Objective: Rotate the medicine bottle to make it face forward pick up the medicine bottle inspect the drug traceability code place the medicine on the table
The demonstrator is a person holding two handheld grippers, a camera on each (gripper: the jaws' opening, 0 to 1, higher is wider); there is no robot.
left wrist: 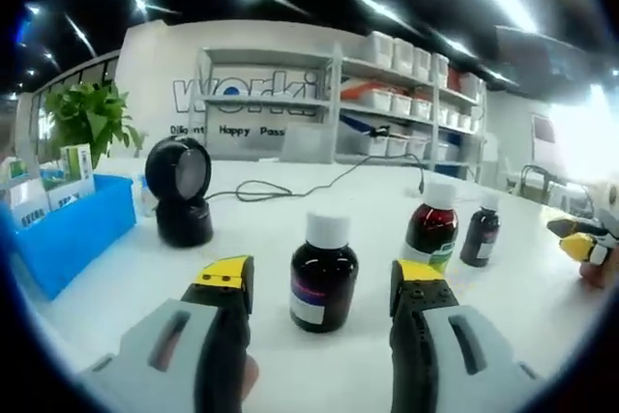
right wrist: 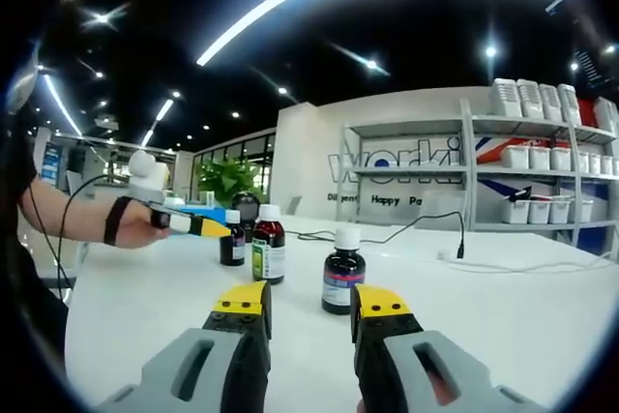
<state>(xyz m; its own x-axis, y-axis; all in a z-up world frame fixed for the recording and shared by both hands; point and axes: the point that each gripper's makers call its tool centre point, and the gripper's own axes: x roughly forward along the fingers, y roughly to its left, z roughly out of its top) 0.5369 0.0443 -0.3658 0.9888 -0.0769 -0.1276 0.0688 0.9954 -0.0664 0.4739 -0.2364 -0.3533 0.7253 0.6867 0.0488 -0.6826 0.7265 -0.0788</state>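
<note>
On the white table (left wrist: 542, 287), seen in the left gripper view, three dark medicine bottles stood upright with white caps. The nearest medicine bottle (left wrist: 322, 275) stood between the yellow-tipped jaws of the left gripper (left wrist: 324, 282), just ahead of the tips; the jaws were spread wider than the bottle and touched nothing. Its white label faced partly toward the camera. A red-brown bottle (left wrist: 431, 229) with a green-and-white label stood farther back on the right, and a small dark bottle (left wrist: 481, 230) stood just beside it. A black round scanner (left wrist: 181, 190) stood to the left, its cable (left wrist: 319, 181) trailing across the table. A blue bin (left wrist: 68, 229) holding boxes sat at the far left, with a green plant (left wrist: 89, 118) behind it. Shelving (left wrist: 406, 94) with white bins lined the back wall.

In the right gripper view, the right gripper (right wrist: 309, 307) was likewise parted and empty, with the same medicine bottle (right wrist: 342, 280) standing ahead of its tips and apart from them. The red-brown bottle (right wrist: 268, 247) and small dark bottle (right wrist: 232, 239) stood to the left. A person's hand (right wrist: 135, 224) with a wrist strap reached in from the left, holding a tool with yellow ends over the table.
</note>
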